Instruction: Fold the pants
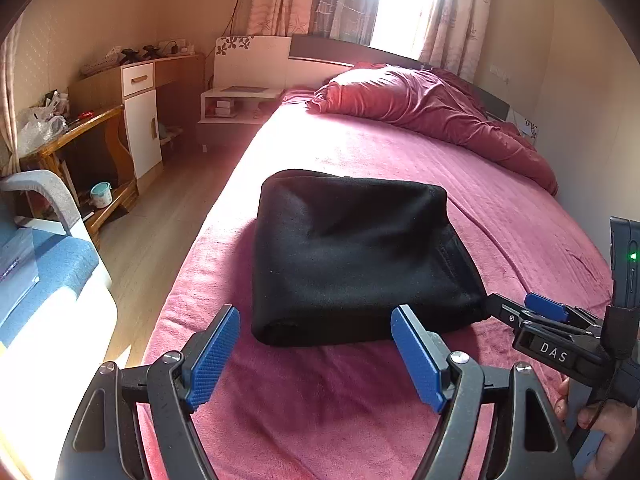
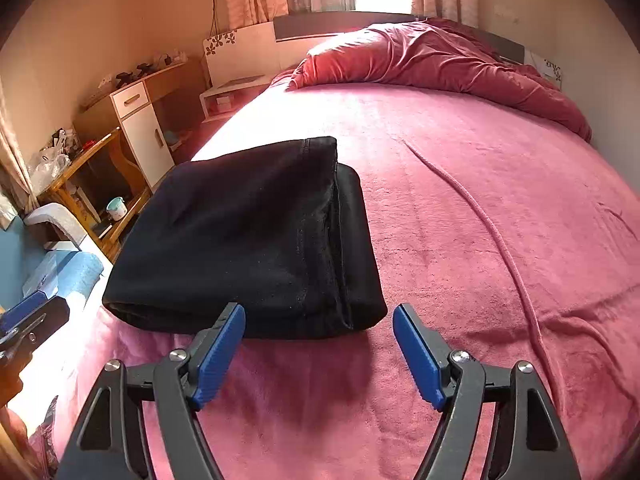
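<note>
Gaping grippers (image 1: 316, 354) (image 2: 320, 354) — empty, above pants (image 2: 248, 240)

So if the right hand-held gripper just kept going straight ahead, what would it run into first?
Most likely the folded black pants, near their right end; the right hand-held gripper is open and empty, though depth is hard to judge.

Only legible txt: white "DAS" on black body of right gripper (image 1: 516, 312), seen from left wrist; nothing else readable.
</note>
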